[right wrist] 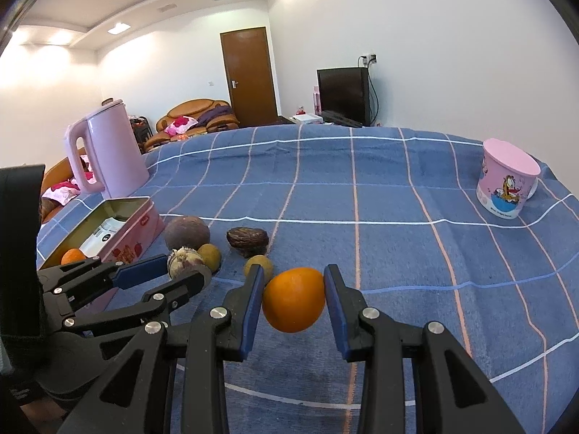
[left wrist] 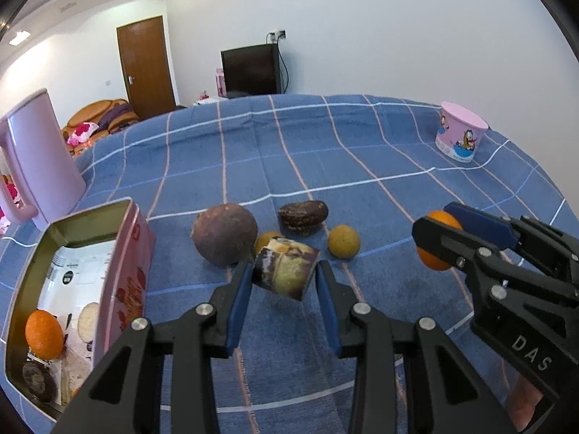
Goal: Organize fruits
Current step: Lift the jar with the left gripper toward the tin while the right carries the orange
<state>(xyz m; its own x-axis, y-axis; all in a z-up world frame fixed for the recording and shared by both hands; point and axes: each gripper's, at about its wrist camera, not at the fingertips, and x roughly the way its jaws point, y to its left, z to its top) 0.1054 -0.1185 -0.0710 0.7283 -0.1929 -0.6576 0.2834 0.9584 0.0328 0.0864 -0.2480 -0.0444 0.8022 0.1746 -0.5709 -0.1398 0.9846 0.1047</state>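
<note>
The tin (left wrist: 123, 253) lies left of the loose fruits (left wrist: 224, 235), mug (left wrist: 459, 133) far right.

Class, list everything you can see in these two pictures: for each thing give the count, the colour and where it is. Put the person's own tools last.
tin box: 1, pink, open, left on the cloth, holding an orange and a dark item
kettle: 1, pink, behind the tin box
cup: 1, pink with a cartoon, far right
tablecloth: 1, blue checked, under everything
round brown fruit: 1, beside the tin box
dark wrinkled fruit: 1, mid cloth
small yellow fruits: 2, near the brown ones
orange: 1, in the right gripper
wrapped item: 1, brown and cream, in the left gripper
left gripper: black, blue pads, shut
right gripper: black, blue pads, shut
</note>
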